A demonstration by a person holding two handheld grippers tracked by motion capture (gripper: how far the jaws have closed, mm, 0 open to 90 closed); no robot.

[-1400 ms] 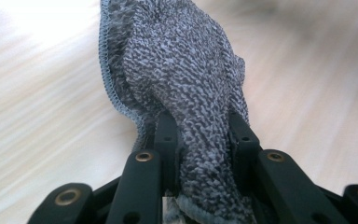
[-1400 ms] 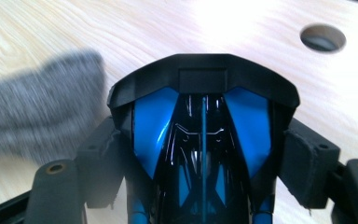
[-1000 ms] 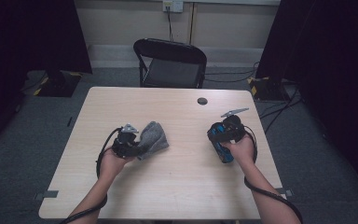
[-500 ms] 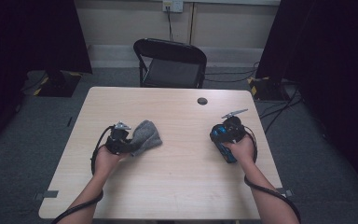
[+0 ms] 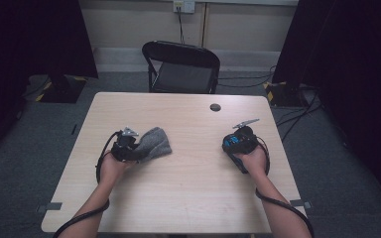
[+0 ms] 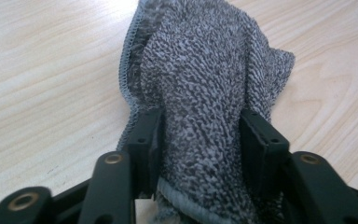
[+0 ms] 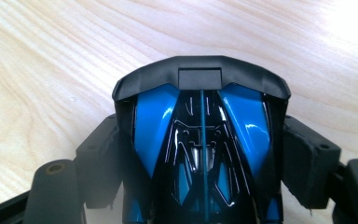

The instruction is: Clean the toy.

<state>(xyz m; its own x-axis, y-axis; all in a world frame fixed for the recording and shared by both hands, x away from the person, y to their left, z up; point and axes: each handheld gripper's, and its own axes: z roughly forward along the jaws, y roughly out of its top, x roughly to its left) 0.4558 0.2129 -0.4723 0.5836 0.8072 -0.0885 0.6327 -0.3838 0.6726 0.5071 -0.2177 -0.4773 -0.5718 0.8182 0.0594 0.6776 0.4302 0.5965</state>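
Observation:
A grey knitted cloth (image 5: 155,141) (image 6: 205,60) lies bunched on the wooden table (image 5: 188,198), left of the middle. My left gripper (image 5: 133,148) (image 6: 200,126) straddles its near end. Its jaws have just been opening and now stand loosely either side of the fabric. On the right, a glossy blue and black toy car (image 5: 231,142) (image 7: 200,84) sits low over the tabletop. My right gripper (image 5: 235,144) (image 7: 205,140) is shut on the car's sides, with the pads (image 7: 307,149) pressing against its body.
A small black round disc (image 5: 215,107) is set in the table near its far edge. A black folding chair (image 5: 181,64) stands behind the table. Cables trail from both grippers along the forearms to the near edge.
The left hand has drawn the cloth leftward and down onto the table, and its jaws have widened. The right hand with the toy car has sunk a little.

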